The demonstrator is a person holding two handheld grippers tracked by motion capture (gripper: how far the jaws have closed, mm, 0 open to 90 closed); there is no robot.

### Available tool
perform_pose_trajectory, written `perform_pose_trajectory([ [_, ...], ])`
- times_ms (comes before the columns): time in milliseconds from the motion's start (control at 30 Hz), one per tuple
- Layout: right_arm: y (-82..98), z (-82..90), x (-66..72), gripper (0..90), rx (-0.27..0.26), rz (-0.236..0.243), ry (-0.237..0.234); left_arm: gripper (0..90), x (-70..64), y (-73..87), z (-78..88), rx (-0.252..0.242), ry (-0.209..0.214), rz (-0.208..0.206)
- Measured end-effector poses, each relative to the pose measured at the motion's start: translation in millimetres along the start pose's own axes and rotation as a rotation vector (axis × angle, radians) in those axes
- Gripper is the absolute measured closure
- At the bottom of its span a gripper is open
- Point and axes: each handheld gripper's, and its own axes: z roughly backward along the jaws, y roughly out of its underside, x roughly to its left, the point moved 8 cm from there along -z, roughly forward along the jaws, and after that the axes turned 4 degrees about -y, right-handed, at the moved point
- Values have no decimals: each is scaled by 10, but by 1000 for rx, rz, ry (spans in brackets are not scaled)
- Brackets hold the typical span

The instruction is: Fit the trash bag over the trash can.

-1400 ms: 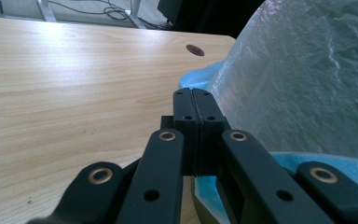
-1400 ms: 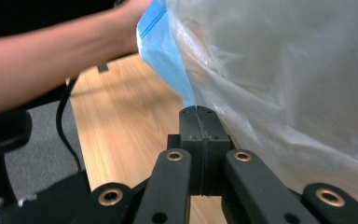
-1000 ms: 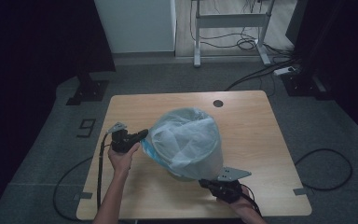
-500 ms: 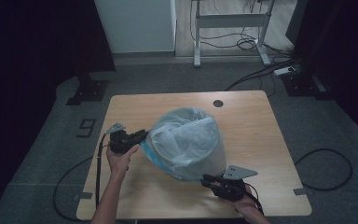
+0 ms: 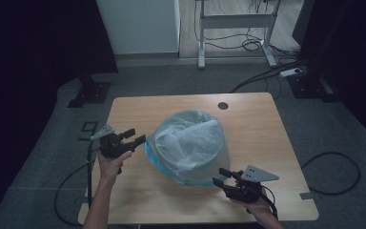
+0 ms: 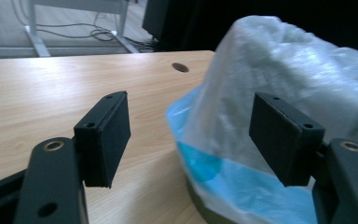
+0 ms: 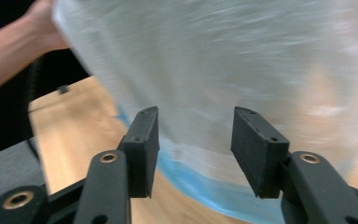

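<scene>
A round bin (image 5: 190,145) draped in a translucent white bag with a blue hem stands mid-table. My left gripper (image 5: 136,136) hovers just left of it, and its jaws have just been opening. In the left gripper view the wide-apart pads (image 6: 105,135) press on nothing, and the bag (image 6: 284,70) lies just beyond them. My right gripper (image 5: 220,176) sits off the bin's front right, its jaws also just opened. In the right gripper view the bag (image 7: 242,60) hangs blurred past the parted pads (image 7: 142,144), untouched.
The wooden table (image 5: 257,119) has a cable hole (image 5: 223,105) at its back. Bare wood lies left and right of the bin. On the floor beyond are a white cabinet (image 5: 138,24), a metal desk frame (image 5: 233,21) and cables (image 5: 331,167).
Both grippers have let go of the bag's hem, opened, and drawn back a little from the bin. The bag now hangs loose over the bin.
</scene>
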Motion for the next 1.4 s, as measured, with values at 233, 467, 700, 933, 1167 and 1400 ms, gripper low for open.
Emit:
perform_pose_trajectory([
  [233, -46, 175, -262, 469, -45, -45, 75, 308, -329, -250, 68, 9, 83, -120],
  [467, -49, 333, -395, 470, -80, -92, 97, 326, -627, -428, -4, 74, 165, -253],
  [700, -25, 389, -442, 483, -82, -107, 112, 344, -747, -518, -126, 102, 231, -262],
  [933, -2, 445, -463, 489, -85, -111, 119, 362, -847, -528, -310, 172, 225, -304],
  [1167, 11, 526, -469, 492, -90, -104, 125, 431, -898, -484, -434, 223, 233, -333],
  [1400, 21, 531, -494, 492, -90, -124, 135, 513, -917, -549, -612, 332, 184, -399],
])
